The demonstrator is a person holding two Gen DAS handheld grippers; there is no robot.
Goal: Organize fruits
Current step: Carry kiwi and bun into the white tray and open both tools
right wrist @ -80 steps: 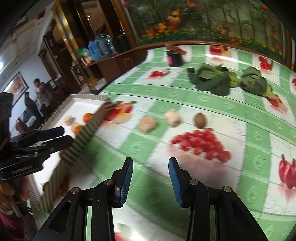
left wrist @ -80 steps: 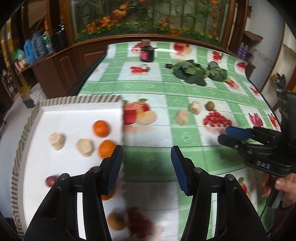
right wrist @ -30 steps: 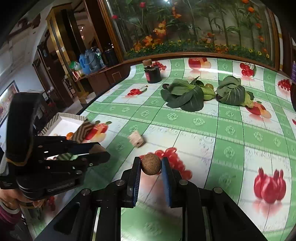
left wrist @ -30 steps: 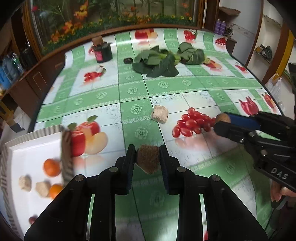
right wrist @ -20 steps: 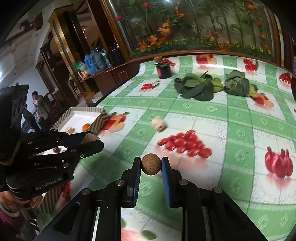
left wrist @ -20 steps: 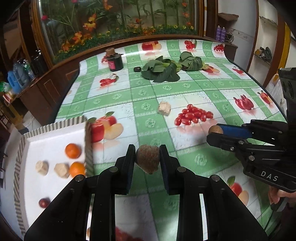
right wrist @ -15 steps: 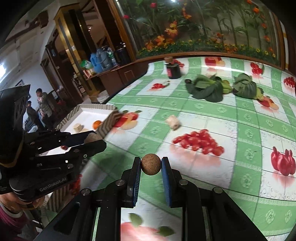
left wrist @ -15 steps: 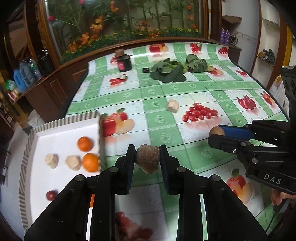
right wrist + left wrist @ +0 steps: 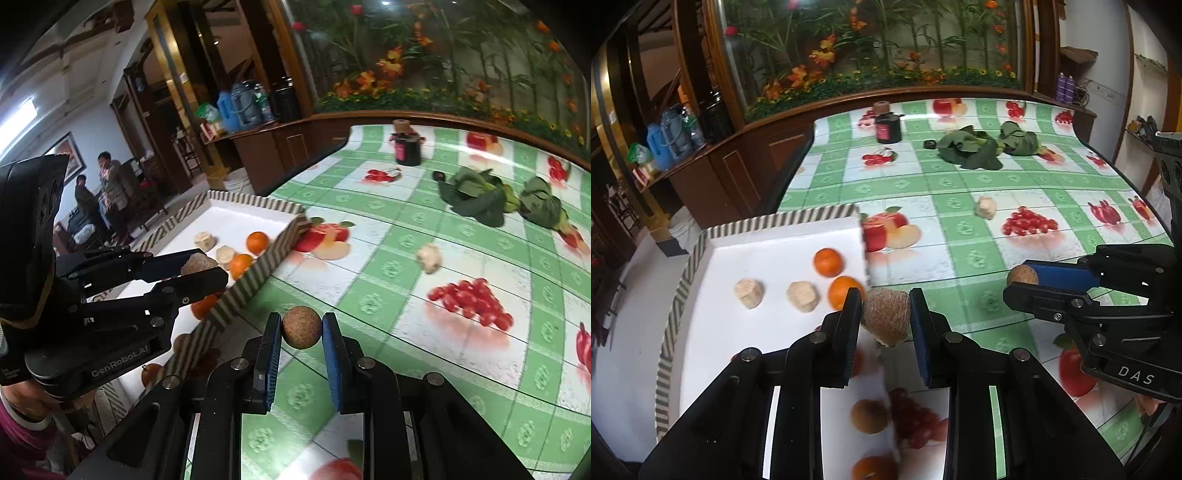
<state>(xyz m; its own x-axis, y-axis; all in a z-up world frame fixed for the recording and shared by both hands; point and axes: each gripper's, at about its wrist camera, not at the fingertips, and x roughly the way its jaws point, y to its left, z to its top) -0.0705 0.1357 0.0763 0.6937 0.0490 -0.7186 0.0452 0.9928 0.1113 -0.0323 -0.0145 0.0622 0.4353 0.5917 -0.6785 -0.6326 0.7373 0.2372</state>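
Rough brown fruit (image 9: 886, 315) clamped tight in the left claw (image 9: 884, 321), both blue pads pressing its sides, and it hangs right over the near edge of the white tray (image 9: 768, 240)! Over on the other side, the right claw (image 9: 301, 341) is clenched on a small round brown ball of a fruit (image 9: 301, 328), held above the green-checked surface (image 9: 388, 354), just beside the tray's striped wall.

Inside the tray: two oranges (image 9: 829, 262) sitting close together, two pale lumpy pieces (image 9: 749, 293) to their left, well apart from the wall. Closer to the camera there's another brown round fruit (image 9: 868, 416), a blurred red cluster (image 9: 916, 421) and one more orange (image 9: 873, 467) at the bottom edge.

Out on the surface, one pale lumpy piece (image 9: 985, 206) lies alone next to a printed bunch of red tomatoes. Further back, a heap of dark leafy greens (image 9: 975, 151), and beyond that a small dark jar (image 9: 887, 127) with a cork-coloured top. From the right wrist view the left claw shows side-on, its fruit poking out between the fingers (image 9: 192, 284), above the oranges.
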